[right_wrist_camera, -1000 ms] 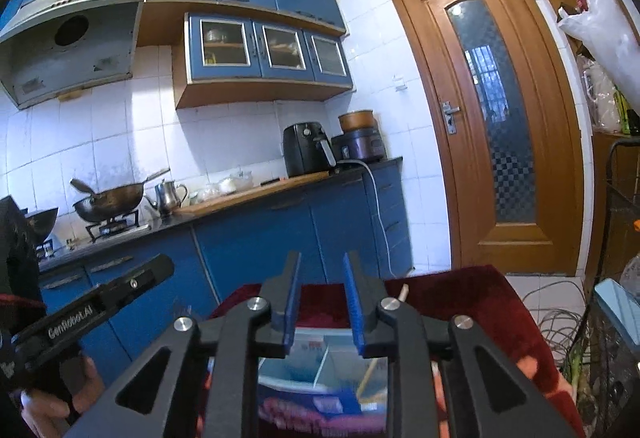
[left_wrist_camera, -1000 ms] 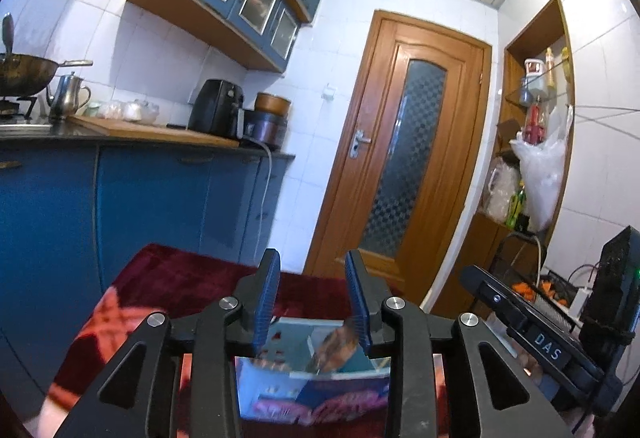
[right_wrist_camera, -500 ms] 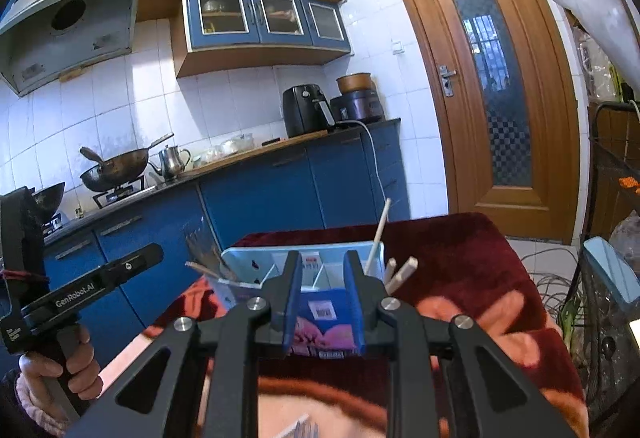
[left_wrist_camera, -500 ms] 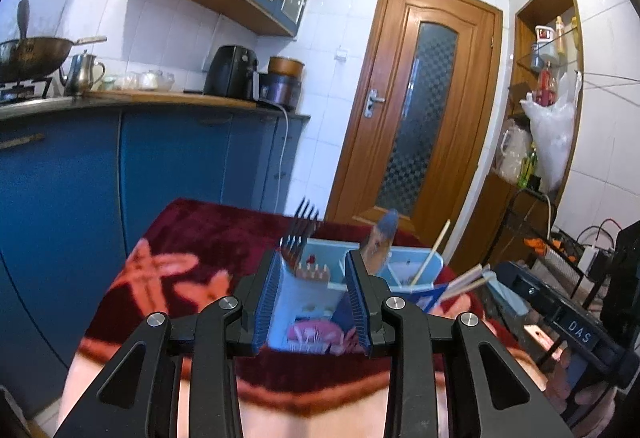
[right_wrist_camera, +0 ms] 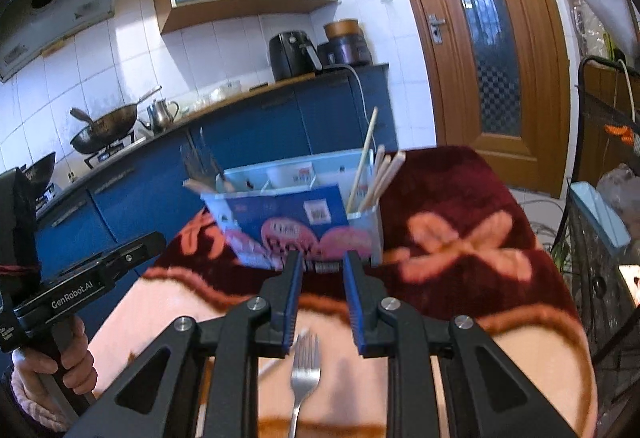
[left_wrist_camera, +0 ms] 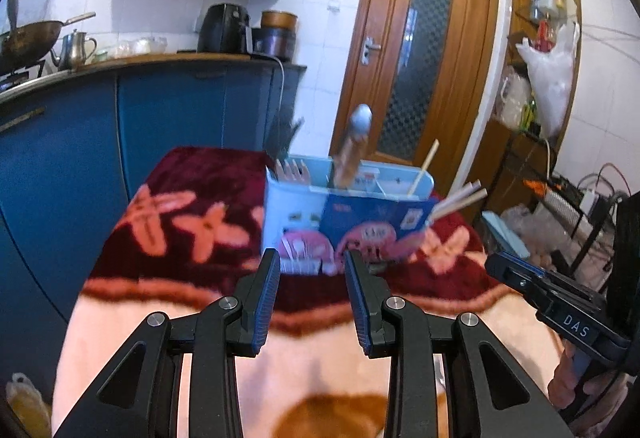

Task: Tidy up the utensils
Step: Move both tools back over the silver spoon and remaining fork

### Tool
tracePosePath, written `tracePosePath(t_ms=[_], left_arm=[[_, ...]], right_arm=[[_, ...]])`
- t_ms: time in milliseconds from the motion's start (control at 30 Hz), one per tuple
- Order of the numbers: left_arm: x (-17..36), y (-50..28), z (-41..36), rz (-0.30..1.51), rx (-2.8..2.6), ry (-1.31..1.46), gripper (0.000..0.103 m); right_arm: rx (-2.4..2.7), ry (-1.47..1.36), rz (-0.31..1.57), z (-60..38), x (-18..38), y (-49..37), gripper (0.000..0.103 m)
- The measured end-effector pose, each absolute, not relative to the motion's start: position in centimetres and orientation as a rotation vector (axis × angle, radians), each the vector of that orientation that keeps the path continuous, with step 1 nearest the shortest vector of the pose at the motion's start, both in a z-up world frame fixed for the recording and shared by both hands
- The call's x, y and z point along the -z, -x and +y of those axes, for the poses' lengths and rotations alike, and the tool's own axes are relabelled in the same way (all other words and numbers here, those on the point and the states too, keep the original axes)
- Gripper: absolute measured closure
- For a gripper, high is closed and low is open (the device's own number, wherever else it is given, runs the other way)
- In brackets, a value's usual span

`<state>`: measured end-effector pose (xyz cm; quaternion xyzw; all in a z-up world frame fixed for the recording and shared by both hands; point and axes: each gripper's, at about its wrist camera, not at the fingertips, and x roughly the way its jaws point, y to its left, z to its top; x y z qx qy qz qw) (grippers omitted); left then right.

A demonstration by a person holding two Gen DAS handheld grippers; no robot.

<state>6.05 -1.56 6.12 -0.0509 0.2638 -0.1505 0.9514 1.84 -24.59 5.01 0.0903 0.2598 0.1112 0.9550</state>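
A blue and white utensil box (left_wrist_camera: 344,206) with pink print stands on the blanket-covered table; it also shows in the right wrist view (right_wrist_camera: 296,214). It holds forks (left_wrist_camera: 286,142), a wooden-handled spoon (left_wrist_camera: 356,146) and chopsticks (right_wrist_camera: 374,174) in separate compartments. A steel fork (right_wrist_camera: 304,370) lies on the blanket just below my right gripper (right_wrist_camera: 320,302). My right gripper is open and empty. My left gripper (left_wrist_camera: 312,302) is open and empty, a short way in front of the box.
The table wears a dark red and pink blanket (left_wrist_camera: 192,222). Blue kitchen cabinets (left_wrist_camera: 120,126) with a wok and kettle stand to the left. A wooden door (left_wrist_camera: 416,58) is behind the table. A wire rack (right_wrist_camera: 600,238) with clutter stands to the right.
Both grippers have pulled back and tilted down from the box. The box went from filling the space between the fingers to standing clear ahead, and the loose fork came into the right view.
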Motion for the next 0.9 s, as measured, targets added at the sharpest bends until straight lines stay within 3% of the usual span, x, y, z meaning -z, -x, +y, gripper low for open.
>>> tracePosePath(t_ms=[900], left_arm=[[-1.1, -4.9, -6.0, 0.792, 0.320, 0.026, 0.069]], right_arm=[[-0.223, -0.205, 0.714, -26.1, -0.3, 0.6, 0.067]])
